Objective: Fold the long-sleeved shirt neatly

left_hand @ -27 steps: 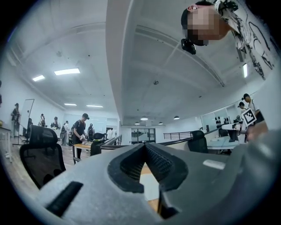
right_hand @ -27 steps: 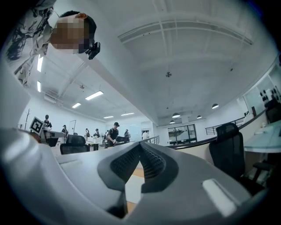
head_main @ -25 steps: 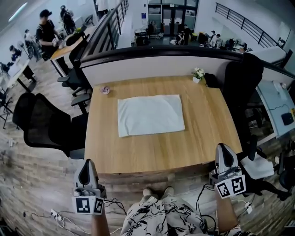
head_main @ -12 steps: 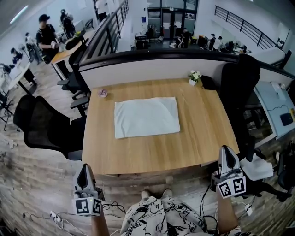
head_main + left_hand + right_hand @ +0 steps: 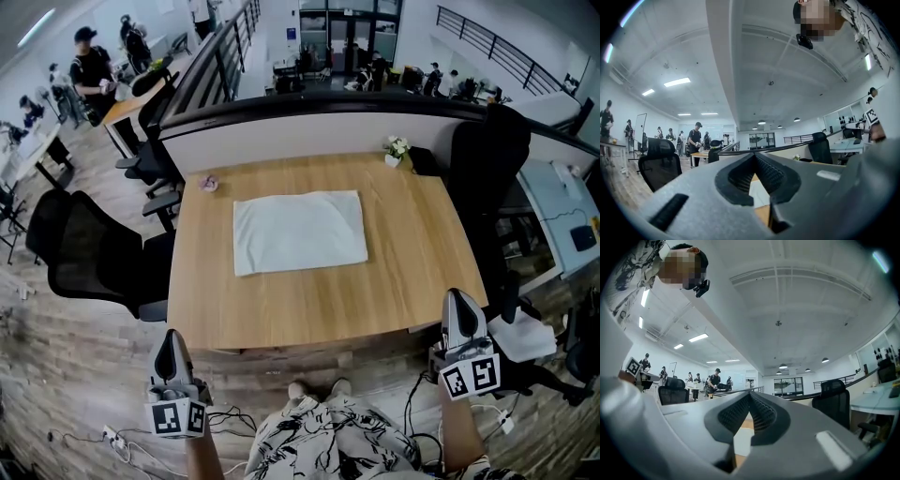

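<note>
now | left gripper [image 5: 172, 339] and right gripper [image 5: 461, 307] closed tight, empty | shirt [image 5: 298, 231] lies folded | risk: another poke rumples it

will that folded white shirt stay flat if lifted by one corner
Probably not: the shirt lies thin and soft with slightly wavy edges, so its layers would likely sag and unfold. It looks light. Pushed, it may bunch rather than slide on the wooden table.

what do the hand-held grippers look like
Both the left hand-held gripper and right hand-held gripper are grey tapered shells with black ribbed pads. Each carries a white cube printed with black square markers. The person wears a black-and-white patterned top.
</note>
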A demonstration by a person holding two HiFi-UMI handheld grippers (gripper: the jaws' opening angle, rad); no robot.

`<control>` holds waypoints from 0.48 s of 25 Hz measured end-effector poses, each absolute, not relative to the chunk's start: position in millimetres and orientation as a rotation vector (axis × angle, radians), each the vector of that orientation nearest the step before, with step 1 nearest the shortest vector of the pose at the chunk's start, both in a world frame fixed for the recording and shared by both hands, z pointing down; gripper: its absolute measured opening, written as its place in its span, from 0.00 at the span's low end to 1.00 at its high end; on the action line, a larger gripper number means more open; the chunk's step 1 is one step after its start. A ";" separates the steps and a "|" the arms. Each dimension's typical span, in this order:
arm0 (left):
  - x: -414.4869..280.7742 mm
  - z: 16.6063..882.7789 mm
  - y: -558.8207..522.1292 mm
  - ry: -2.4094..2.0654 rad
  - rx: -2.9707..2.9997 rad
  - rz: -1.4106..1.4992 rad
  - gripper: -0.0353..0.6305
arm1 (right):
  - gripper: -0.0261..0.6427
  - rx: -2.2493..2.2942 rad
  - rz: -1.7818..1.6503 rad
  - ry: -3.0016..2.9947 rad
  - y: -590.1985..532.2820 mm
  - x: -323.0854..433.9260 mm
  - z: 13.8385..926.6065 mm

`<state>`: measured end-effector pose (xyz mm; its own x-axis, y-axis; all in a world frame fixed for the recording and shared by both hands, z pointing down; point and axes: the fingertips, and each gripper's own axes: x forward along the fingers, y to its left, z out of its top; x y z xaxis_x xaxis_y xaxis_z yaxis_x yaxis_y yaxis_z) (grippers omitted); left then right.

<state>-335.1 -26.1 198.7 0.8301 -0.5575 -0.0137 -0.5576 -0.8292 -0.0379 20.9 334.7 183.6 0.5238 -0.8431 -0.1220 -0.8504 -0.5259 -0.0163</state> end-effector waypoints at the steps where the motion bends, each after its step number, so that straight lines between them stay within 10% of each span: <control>1: -335.6 199.3 -26.1 0.904 -2.967 0.001 0.06 | 0.05 -2.677 0.154 1.498 332.1 19.4 183.1; 12: -334.2 199.2 -24.7 0.908 -2.966 -0.002 0.06 | 0.05 -2.678 0.139 1.512 322.8 22.2 185.4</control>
<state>-334.2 -24.7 199.2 0.8289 -0.5593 -0.0106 -0.5593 -0.8281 -0.0380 22.2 322.8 185.4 0.5141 -0.8507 -0.1095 -0.8564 -0.5162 -0.0106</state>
